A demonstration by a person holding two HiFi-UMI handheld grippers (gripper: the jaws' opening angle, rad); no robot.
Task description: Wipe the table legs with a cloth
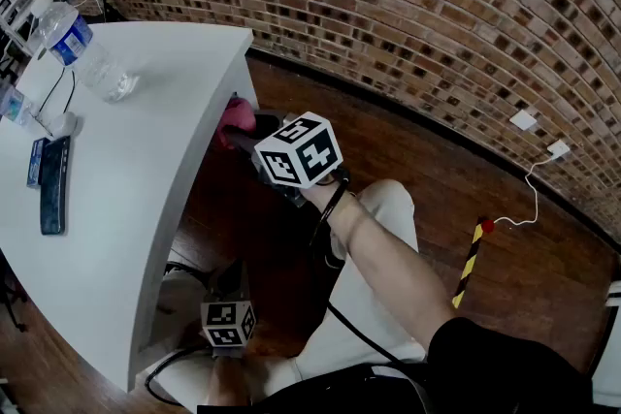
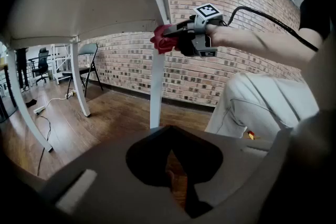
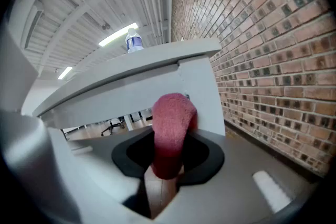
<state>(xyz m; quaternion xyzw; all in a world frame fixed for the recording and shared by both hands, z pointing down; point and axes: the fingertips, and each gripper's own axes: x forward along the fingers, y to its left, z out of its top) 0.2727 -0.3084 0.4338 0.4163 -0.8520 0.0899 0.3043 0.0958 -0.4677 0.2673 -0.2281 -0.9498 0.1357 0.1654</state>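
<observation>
- Counter (image 1: 146,208): its white top fills the head view from 8 to 11 o'clock. A water bottle (image 1: 82,48) stands at the far 11 o'clock end.
- Table leg (image 2: 156,86): white and upright, at the corner nearest the brick wall.
- Right gripper (image 3: 167,165): the jaws are clamped on the red cloth (image 3: 172,123). The wad stands at 12 o'clock from the jaws and appears pressed to the top of the leg, just under the counter edge.
- Left gripper (image 2: 176,181): low by the floor, at 6 o'clock in the head view. The jaws are together with nothing between them.
- Step in hand, as I judge it: wiping the leg from its top. I'd hold the wad square to the face, draw straight down toward 6 o'clock, and overlap strokes, since the wad is narrow. Then I'd work round each face.
- The left gripper view alone shows the leg's whole run down to the floor, and the other legs at 9 o'clock. The head view hides the leg beneath the top. The right gripper view shows the grip, but the cloth covers the contact.
</observation>
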